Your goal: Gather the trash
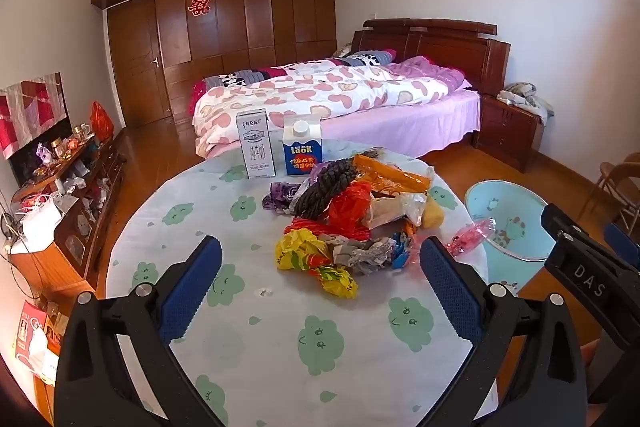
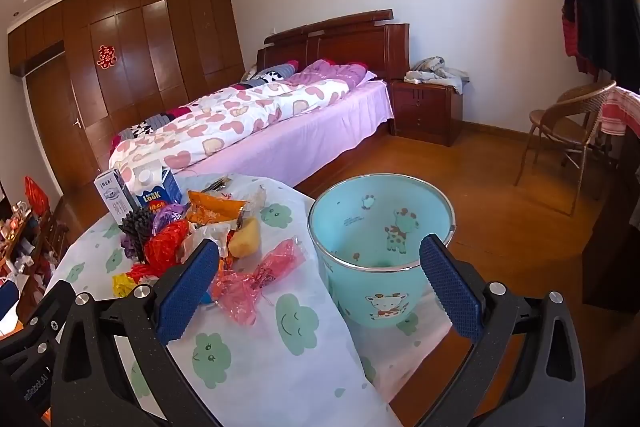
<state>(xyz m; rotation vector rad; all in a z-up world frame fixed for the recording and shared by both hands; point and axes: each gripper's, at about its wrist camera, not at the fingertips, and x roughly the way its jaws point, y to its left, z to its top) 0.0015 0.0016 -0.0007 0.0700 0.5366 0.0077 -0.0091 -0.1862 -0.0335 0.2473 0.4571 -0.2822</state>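
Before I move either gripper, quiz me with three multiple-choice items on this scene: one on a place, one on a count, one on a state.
1. Where is the light blue bin?
A. on the bed
B. beside the table's edge, on the right gripper's side
C. under the pile

2. How many cartons stand upright behind the trash pile?
A. one
B. two
C. four

3. How do the jaws stand on the left gripper and right gripper?
A. both open, empty
B. both shut
C. left shut on a wrapper

Answers: B, the bin shows past the tablecloth's edge; B, the white carton and blue carton; A, a wide gap shows between each pair.
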